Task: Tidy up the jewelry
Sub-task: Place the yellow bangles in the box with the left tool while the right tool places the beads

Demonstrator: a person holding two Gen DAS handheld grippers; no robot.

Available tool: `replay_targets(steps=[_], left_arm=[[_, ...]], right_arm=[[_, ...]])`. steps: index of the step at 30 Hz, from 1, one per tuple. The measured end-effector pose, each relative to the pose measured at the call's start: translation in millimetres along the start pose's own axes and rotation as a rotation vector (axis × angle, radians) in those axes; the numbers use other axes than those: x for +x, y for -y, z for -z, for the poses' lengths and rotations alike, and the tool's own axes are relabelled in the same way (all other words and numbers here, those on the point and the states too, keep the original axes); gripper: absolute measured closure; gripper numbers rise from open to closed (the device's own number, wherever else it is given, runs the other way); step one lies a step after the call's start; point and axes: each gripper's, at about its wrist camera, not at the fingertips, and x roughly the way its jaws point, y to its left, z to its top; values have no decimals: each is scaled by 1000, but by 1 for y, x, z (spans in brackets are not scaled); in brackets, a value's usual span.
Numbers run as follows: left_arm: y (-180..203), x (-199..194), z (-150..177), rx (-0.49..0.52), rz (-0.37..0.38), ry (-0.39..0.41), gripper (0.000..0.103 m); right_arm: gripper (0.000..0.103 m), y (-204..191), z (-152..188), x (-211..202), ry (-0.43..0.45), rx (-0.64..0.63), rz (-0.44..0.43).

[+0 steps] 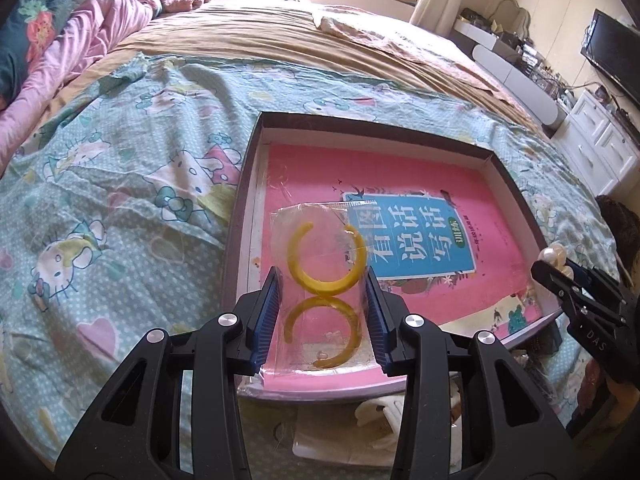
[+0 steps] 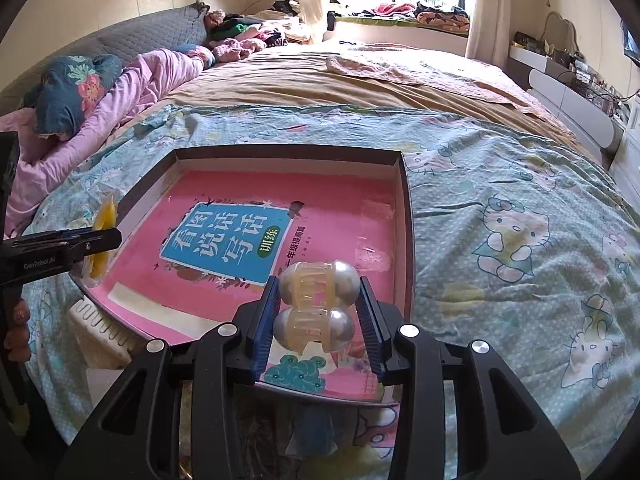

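Both grippers angled steeply downward over a shallow dark-walled box (image 1: pixel 516 184) lying on the bed. Left gripper (image 1: pixel 325 280) poised above the box's near left part, blue pads (image 1: pixel 269 320) pressed against either side of a clear plastic packet (image 1: pixel 320 248) holding two yellow open-ring hoops (image 1: pixel 332 258); packet upright between the fingers, one hoop above the fingertips, the other down between the pads. In the right wrist view the same packet (image 2: pixel 105 236) seen edge-on in the left gripper's black jaws at the box's left wall. Right gripper (image 2: pixel 318 280) over the box's near right part, pads (image 2: pixel 267 320) clamped on a translucent hair claw clip with large pearl halves (image 2: pixel 316 304); clip stacked in two lobes, upper lobe beyond the fingertips, lower lobe between the pads. Same pearl clip (image 1: pixel 554 258) visible from the left wrist at the right gripper's tip, just over the box's right wall. Box floor covered by a pink book (image 2: pixel 224 240) with a blue title panel. Box resting on a teal cat-print sheet (image 1: pixel 120 200); a tan blanket (image 2: pixel 304 80) beyond it, a pink quilt (image 2: pixel 132 88) and a floral pillow (image 2: pixel 72 84) near the headboard. A white comb-like item (image 2: pixel 100 330) just outside the box's near left corner. Dresser (image 1: pixel 600 152) and dark screen (image 1: pixel 612 56) along the far right wall. Nothing between the held items and the box floor below.
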Motion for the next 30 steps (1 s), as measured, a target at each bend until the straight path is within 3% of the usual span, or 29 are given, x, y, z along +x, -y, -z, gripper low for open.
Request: replay_targets(steps=[18,30], left_arm=[[-1,21,5,6,6,-55,70],[-6,-3,4,-15,13,-9,50]], right_arm=[[65,7,1,26,-53,49,1],[41,11,0,-11,10,75,-27]])
